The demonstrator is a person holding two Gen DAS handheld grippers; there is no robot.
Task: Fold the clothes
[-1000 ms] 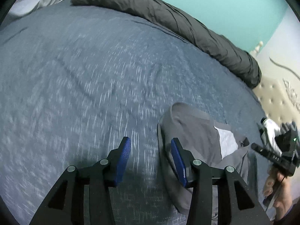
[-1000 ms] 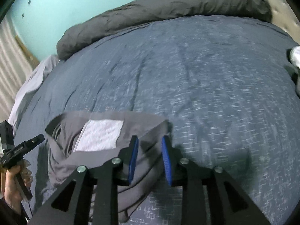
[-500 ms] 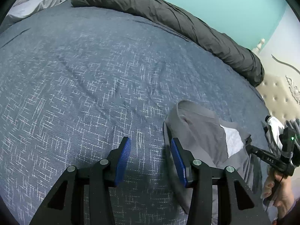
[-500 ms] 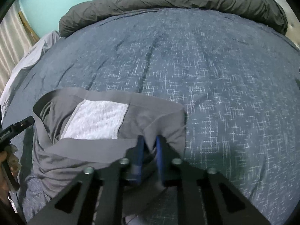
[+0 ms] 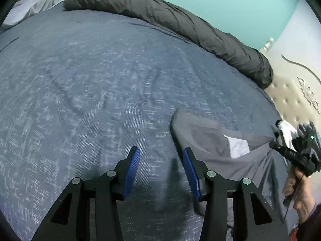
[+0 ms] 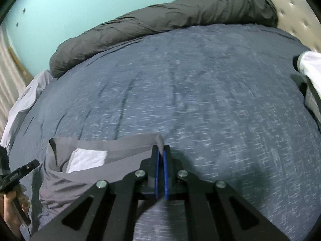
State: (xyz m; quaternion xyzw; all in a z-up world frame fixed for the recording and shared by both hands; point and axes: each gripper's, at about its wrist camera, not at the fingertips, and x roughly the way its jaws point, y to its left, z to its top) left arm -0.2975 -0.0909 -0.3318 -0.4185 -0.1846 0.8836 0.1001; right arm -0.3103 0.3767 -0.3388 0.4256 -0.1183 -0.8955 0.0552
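A grey garment (image 6: 84, 166) with a pale lining patch (image 6: 88, 159) lies on the blue bedspread (image 6: 200, 100). My right gripper (image 6: 160, 153) is shut on the right corner of its waistband, and the band is pulled taut to the left. In the left wrist view the same grey garment (image 5: 210, 140) lies to the right of my left gripper (image 5: 160, 160). That gripper is open just above the bedspread (image 5: 100, 90), and its right pad (image 5: 190, 170) sits by the garment's near-left edge with nothing between the fingers.
A rolled dark grey duvet (image 5: 180, 24) runs along the far side of the bed by the teal wall. A cream tufted headboard (image 5: 291, 98) is at the right. White and grey clothes (image 6: 311, 74) lie at the bed's right edge.
My right gripper closed onto the waistband corner and pulled it right, which stretched the band straight. The left gripper stayed open in about the same place.
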